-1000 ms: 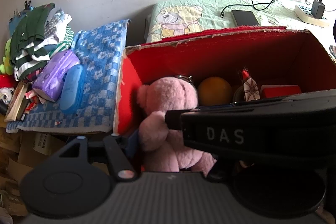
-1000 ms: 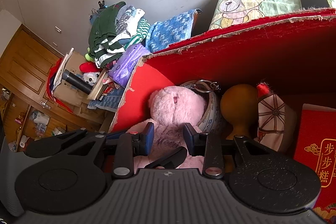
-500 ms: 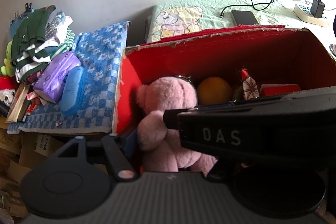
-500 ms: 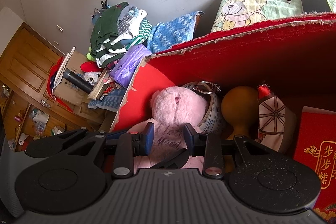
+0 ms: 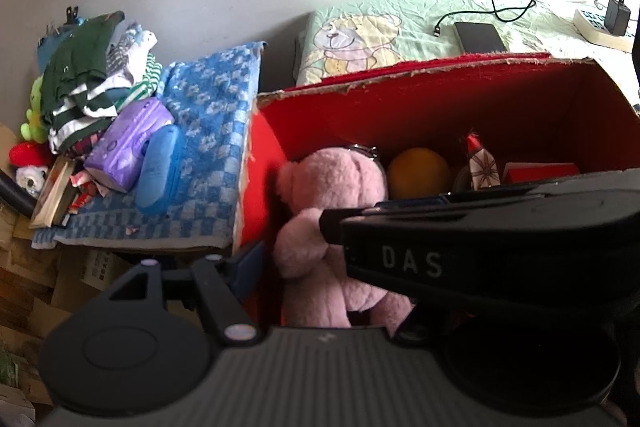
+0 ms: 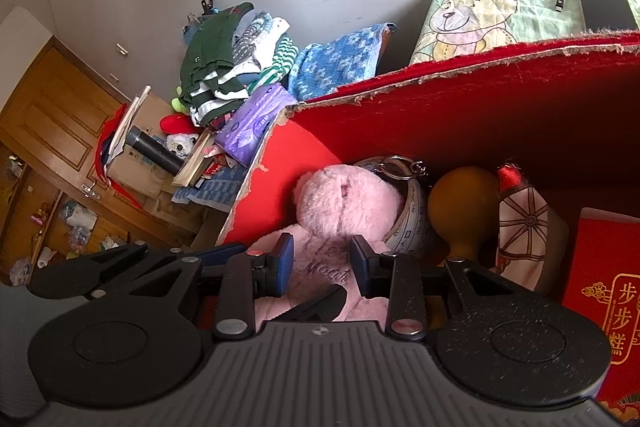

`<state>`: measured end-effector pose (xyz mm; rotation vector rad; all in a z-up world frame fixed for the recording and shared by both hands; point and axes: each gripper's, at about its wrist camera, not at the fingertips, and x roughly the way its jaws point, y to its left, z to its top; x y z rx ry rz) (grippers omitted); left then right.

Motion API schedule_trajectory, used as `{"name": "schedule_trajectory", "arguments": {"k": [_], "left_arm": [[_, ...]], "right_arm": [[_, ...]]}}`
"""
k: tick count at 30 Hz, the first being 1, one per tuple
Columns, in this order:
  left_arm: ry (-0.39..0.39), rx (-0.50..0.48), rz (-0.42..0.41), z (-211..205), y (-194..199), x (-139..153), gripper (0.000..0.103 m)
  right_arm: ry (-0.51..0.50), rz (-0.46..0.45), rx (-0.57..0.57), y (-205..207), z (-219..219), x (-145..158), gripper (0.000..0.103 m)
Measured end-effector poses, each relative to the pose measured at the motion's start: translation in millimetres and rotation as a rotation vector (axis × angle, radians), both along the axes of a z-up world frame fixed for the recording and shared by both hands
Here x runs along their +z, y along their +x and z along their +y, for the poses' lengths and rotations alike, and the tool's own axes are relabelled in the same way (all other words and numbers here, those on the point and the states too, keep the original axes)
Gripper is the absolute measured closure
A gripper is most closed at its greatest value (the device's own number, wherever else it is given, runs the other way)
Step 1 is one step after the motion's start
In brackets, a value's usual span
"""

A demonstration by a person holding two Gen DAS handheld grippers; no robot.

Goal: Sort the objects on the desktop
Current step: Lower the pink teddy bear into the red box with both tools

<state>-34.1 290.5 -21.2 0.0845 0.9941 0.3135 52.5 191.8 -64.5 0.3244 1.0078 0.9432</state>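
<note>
My right gripper (image 6: 321, 263) hangs over the pink plush bear (image 6: 344, 203), its blue-padded fingers (image 6: 285, 259) parted wide on either side of the bear's chest; whether they touch the fur I cannot tell. The bear sits at the left end of the red box (image 6: 460, 95), leaning on a round tin (image 6: 412, 223), with a yellow gourd (image 6: 460, 207) just right of it. My left gripper (image 5: 256, 267) is mostly hidden behind the right gripper's body, so I cannot tell its spread.

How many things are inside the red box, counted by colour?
Pink: 1, the teddy
Orange: 1, the gourd
Red: 1, the gift box
Cream with red top: 1, the folded umbrella
White and blue: 1, the round tin
Total: 5 seen in the red box
</note>
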Motion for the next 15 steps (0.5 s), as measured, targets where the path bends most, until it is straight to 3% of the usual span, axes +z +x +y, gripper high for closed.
{"name": "schedule_trajectory", "arguments": {"k": [15], "left_arm": [[-0.007,0.022,-0.013,-2,-10,12,0.031]], "right_arm": [[0.05,-0.005,0.02,-4,-4,1,0.067]]}}
